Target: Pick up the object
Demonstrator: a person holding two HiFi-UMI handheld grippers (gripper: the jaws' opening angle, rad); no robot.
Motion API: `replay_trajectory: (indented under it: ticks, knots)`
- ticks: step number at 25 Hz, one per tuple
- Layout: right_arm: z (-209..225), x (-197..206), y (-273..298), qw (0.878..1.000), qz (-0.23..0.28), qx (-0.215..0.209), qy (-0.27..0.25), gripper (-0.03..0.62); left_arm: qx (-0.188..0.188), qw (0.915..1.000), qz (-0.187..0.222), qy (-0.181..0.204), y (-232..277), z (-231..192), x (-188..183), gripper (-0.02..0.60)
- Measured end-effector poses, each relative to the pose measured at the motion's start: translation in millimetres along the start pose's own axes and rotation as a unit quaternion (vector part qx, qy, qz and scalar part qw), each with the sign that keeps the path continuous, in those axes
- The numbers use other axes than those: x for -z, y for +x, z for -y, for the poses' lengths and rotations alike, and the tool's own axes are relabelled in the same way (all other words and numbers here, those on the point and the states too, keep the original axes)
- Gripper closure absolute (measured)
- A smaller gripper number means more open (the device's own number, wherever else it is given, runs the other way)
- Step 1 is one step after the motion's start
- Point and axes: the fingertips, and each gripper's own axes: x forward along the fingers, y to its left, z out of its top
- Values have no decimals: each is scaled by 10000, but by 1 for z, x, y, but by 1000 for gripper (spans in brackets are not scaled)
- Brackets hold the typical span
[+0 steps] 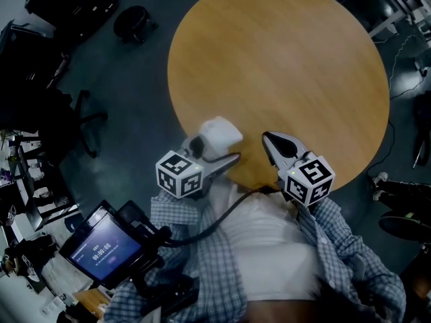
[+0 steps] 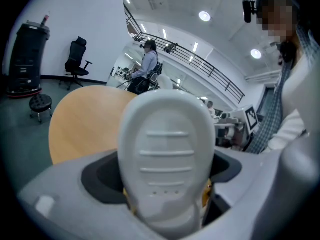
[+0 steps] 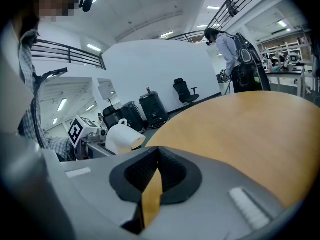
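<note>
A white rounded plastic object [image 1: 219, 134] with raised ridges on its face sits in my left gripper [image 1: 207, 149], which is shut on it just above the near edge of the round wooden table [image 1: 283, 59]. In the left gripper view the object [image 2: 167, 149] fills the middle, wedged between the jaws. My right gripper [image 1: 268, 140] hovers over the same near edge, to the object's right, shut with nothing in it. In the right gripper view its jaws [image 3: 152, 184] meet in a thin slit, and the white object [image 3: 122, 136] shows off to the left.
A screen with a timer [image 1: 104, 247] sits at my lower left. A black stool [image 1: 133, 22] and an office chair [image 1: 84, 123] stand on the dark floor left of the table. Another person [image 2: 148, 64] stands at the table's far side. Cables lie on the floor at right [image 1: 404, 79].
</note>
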Motion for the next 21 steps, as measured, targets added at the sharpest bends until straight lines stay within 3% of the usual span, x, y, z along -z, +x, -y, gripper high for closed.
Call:
replay_trajectory:
  ticks: [21]
  knots:
    - [-3,6,0,10000,-64,20,17,589,-21,9996,-258,116,0,1,14,110]
